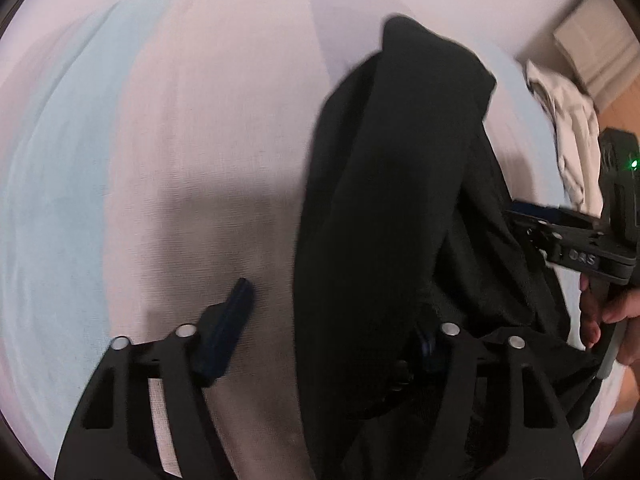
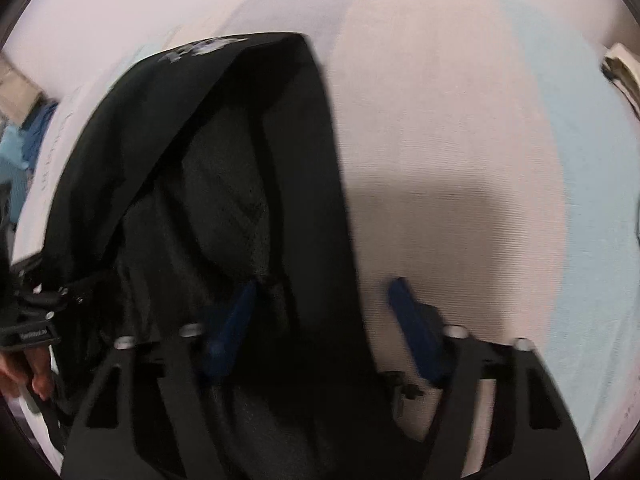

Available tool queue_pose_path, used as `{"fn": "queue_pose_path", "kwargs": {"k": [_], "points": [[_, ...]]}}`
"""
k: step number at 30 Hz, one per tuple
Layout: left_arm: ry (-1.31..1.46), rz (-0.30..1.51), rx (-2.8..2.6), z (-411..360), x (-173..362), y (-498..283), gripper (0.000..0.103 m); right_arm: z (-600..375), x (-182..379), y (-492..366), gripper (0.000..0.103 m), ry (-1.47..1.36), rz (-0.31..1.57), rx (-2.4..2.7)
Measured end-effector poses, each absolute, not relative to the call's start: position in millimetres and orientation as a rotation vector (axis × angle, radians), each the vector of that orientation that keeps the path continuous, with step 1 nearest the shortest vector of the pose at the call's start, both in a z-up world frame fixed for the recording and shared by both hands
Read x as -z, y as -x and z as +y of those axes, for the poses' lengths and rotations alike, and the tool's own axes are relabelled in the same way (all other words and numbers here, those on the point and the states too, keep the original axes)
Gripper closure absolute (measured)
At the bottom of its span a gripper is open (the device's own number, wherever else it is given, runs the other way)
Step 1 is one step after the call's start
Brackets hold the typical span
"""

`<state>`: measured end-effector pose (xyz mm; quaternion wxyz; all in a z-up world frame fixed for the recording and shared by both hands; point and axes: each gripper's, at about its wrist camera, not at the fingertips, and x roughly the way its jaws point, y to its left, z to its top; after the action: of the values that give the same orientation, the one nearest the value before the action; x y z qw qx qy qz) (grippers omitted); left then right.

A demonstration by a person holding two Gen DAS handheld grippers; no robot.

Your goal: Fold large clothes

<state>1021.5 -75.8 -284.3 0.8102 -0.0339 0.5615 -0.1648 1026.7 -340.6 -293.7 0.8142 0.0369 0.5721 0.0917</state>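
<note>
A large black garment [image 1: 392, 184] hangs bunched above a bed sheet with pink and light blue stripes [image 1: 192, 128]. In the left wrist view my left gripper [image 1: 332, 320] has its jaws wide apart; the left blue finger [image 1: 230, 320] shows over the sheet, the right one is hidden in the black cloth. In the right wrist view the black garment [image 2: 224, 184] with a white print near its top hangs across my right gripper [image 2: 324, 312], whose jaws stand wide apart, one blue finger [image 2: 232, 320] against the cloth's inside and the other [image 2: 416, 328] over the sheet.
A crumpled white garment [image 1: 572, 128] lies at the bed's right edge, with a white box [image 1: 596, 44] and wood floor beyond. Blue cloth [image 2: 24, 148] lies at the left edge of the right wrist view. The other gripper and a hand [image 1: 600, 312] are close by.
</note>
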Motion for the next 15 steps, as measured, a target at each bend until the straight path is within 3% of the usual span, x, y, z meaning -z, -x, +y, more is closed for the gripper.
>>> {"fn": "queue_pose_path", "kwargs": {"k": [1,4,5,15], "points": [[0.101,1.198,0.371,-72,283,-1021,0.065,-343,291,-1027,0.086,-0.100,1.217,-0.193],[0.110,1.182,0.384,-68,274,-1017,0.092,-349,286,-1026,0.100,-0.163,1.228,-0.221],[0.095,1.174,0.385,-67,270,-1015,0.095,-348,283,-1024,0.100,-0.161,1.223,-0.228],[0.073,0.986,0.387,-47,204,-964,0.098,-320,208,-952,0.100,-0.039,0.994,-0.213]]}}
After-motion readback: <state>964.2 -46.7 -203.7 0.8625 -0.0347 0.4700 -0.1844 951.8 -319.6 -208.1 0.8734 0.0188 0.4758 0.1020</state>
